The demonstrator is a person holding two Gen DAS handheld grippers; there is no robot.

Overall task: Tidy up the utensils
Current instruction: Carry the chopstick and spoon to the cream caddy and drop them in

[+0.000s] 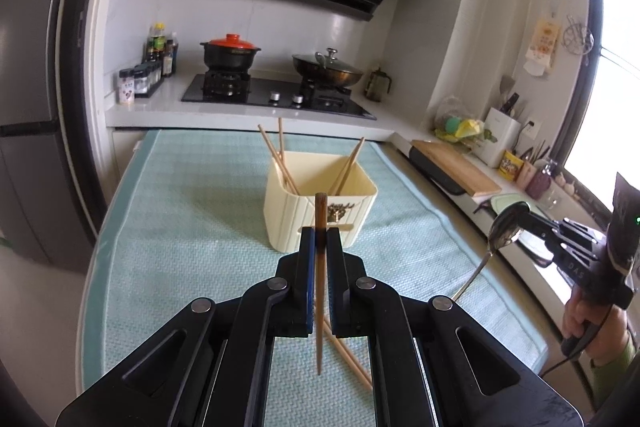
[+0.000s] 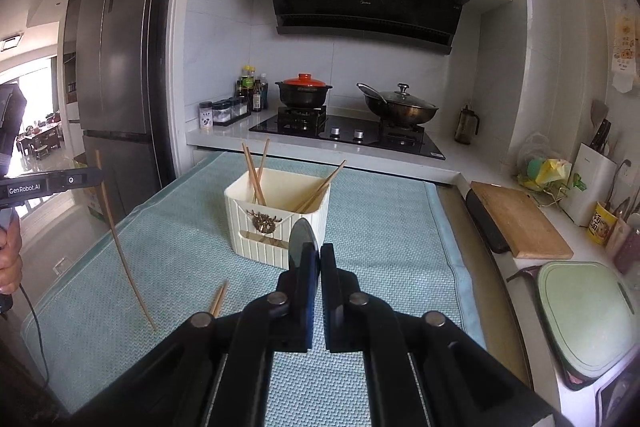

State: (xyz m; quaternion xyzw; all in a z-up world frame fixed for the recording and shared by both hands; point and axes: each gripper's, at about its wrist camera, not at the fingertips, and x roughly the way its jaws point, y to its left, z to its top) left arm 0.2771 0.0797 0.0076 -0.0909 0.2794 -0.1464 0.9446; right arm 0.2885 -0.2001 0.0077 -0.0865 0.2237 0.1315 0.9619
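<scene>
A cream utensil holder (image 1: 320, 211) (image 2: 276, 223) stands on the teal mat with several chopsticks (image 1: 280, 159) (image 2: 256, 175) leaning inside. My left gripper (image 1: 320, 235) is shut on a wooden chopstick (image 1: 319, 283), held upright above the mat in front of the holder; it also shows in the right wrist view (image 2: 120, 247). My right gripper (image 2: 319, 251) is shut on a metal spoon (image 2: 302, 239), bowl up; it shows in the left wrist view (image 1: 505, 227) at right. Loose chopsticks (image 1: 352, 359) (image 2: 219, 299) lie on the mat.
The teal mat (image 1: 180, 227) (image 2: 384, 227) covers the table. Behind are the stove (image 1: 276, 95) with a red-lidded pot (image 1: 230, 53) and a wok (image 1: 327, 69). A wooden cutting board (image 2: 520, 219) and a green lidded box (image 2: 584, 311) are on the right counter.
</scene>
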